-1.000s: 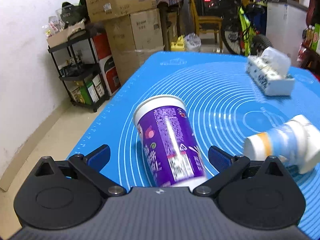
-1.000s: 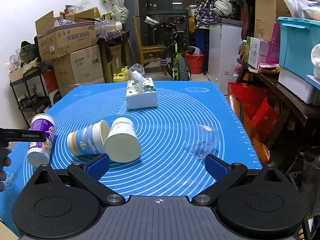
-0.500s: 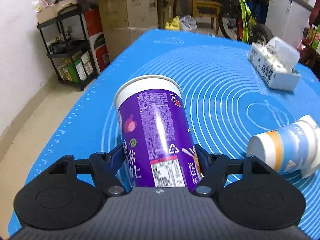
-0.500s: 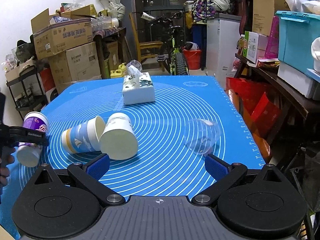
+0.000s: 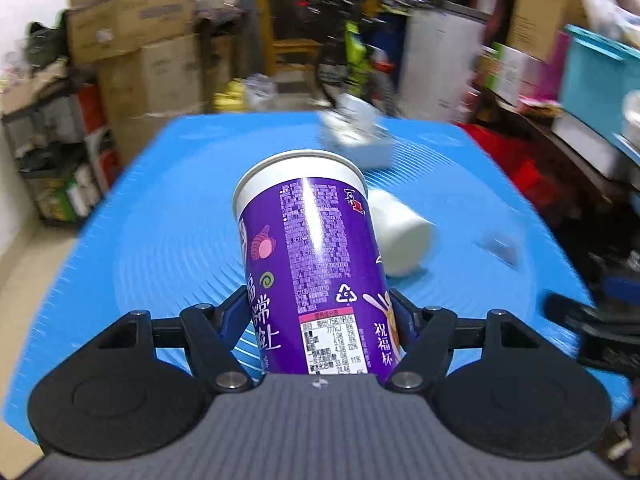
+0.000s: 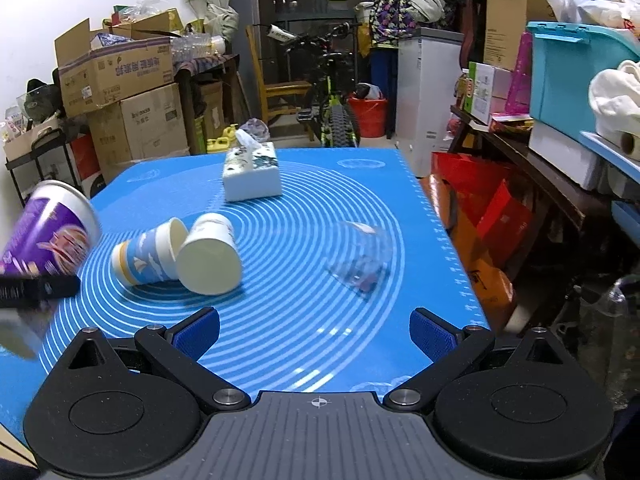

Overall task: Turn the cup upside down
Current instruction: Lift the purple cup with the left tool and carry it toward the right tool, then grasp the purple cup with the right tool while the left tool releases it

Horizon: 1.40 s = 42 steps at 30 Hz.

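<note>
My left gripper (image 5: 320, 312) is shut on a purple paper cup (image 5: 312, 256) and holds it above the blue mat (image 5: 160, 232), its white rim pointing away from me. In the right wrist view the purple cup (image 6: 48, 232) is tilted in the air at the far left, with the left gripper's dark finger (image 6: 36, 286) below it. My right gripper (image 6: 314, 332) is open and empty over the mat's near edge. A blue-and-white cup (image 6: 148, 254), a white cup (image 6: 210, 256) and a clear plastic cup (image 6: 358, 258) lie on their sides on the mat.
A white tissue box (image 6: 252, 176) stands at the back of the mat (image 6: 312, 200). Stacked cardboard boxes (image 6: 132, 96) and a black shelf rack stand at left, a bicycle (image 6: 332, 92) behind, and shelves with bins (image 6: 580, 72) at right.
The left gripper has lifted the purple cup off the mat and swung to the right, so its view is blurred. The right gripper has hardly moved.
</note>
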Tool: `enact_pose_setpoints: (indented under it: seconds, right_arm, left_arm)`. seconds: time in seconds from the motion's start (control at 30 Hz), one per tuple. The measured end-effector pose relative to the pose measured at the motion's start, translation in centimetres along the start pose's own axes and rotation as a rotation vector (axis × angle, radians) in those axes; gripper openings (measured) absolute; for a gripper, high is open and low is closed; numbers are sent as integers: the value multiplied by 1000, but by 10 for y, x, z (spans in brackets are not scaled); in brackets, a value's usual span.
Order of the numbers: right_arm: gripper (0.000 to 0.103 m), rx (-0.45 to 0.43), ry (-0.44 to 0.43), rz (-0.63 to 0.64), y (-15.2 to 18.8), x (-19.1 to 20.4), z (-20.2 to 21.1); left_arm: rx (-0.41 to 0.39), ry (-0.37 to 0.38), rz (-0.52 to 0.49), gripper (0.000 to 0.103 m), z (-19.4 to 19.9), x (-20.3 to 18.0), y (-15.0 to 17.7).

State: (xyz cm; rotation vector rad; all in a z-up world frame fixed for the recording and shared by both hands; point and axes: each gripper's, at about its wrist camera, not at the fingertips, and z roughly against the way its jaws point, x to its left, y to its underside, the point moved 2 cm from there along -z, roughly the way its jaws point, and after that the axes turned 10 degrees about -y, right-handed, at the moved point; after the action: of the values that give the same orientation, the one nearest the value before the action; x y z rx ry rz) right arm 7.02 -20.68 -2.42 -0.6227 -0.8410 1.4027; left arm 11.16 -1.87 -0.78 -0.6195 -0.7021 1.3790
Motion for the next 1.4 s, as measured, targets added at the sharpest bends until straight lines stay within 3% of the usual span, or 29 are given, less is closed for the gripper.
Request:
enact_pose_setpoints:
  seconds: [0.17,0.37,0.77,0.97,1.2,1.4]
  right_arm:
    - [100,5,22,13,5,-9,10]
    - [100,22,36,19,11,-18,14]
    - [100,36,42,5,18,-27,15]
    - [100,36,40,9,17,-27,16]
    - [100,35,43,45,14,-21,18]
    - [100,50,42,151,8,-9,19]
  left_arm:
    - [75,70,-62,71,-16,-43,20]
    - [95,43,-58,71,-42,-68,23]
    - [101,-8,-68,72,-53,-71,37]
    - [103,-2,-62,90,-53,-67,37]
    - [85,25,-83,93,-34,-62,36]
    - [34,38,-54,93,-5,-48,33]
